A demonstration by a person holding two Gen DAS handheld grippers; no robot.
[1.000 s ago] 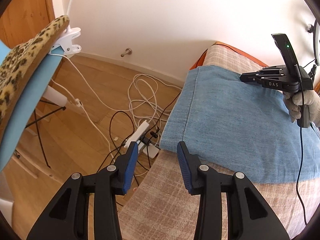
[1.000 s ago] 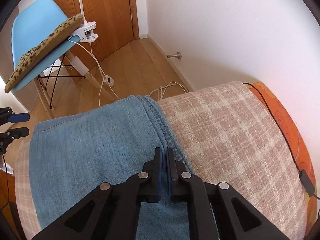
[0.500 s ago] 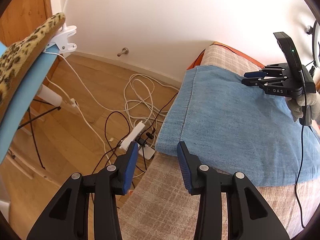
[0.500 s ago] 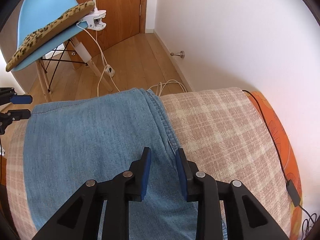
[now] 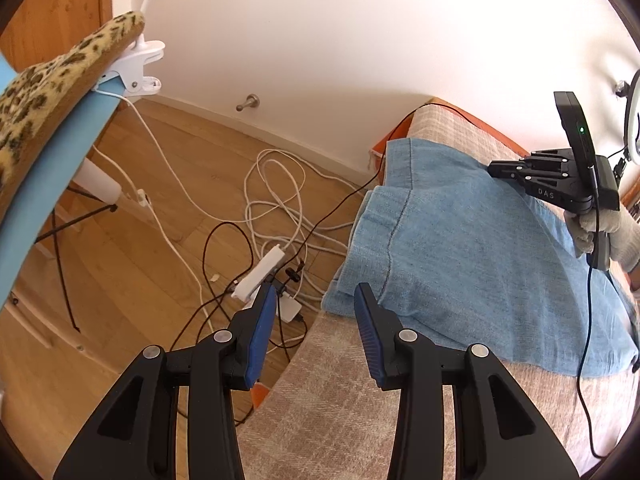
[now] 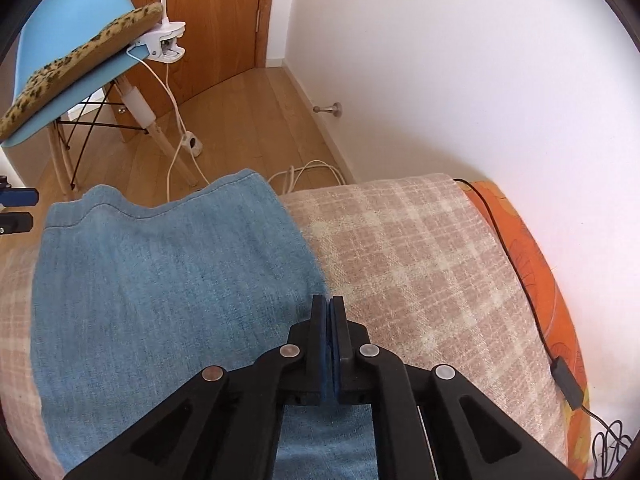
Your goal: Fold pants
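1. Pants [image 6: 168,280]: folded denim, lying flat on checked blanket [image 6: 404,256].
2. Right gripper [image 6: 330,312]: just closed, clamped on pants' right edge.
3. Left gripper [image 5: 316,320]: partly open, empty, just off pants' near corner.

A room in a home: a bed or couch under a checked blanket [image 6: 420,264] stands against a white wall, with a wooden door [image 6: 212,20] at the far left. A blue chair [image 6: 72,20] (leopard-print cushion [image 6: 80,56] on its seat) stands on the wood floor [image 5: 132,264], where charger cables [image 5: 276,200] lie tangled.

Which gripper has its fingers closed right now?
The right gripper: its fingers meet at the jeans' edge. The left gripper is open, gripping nothing.
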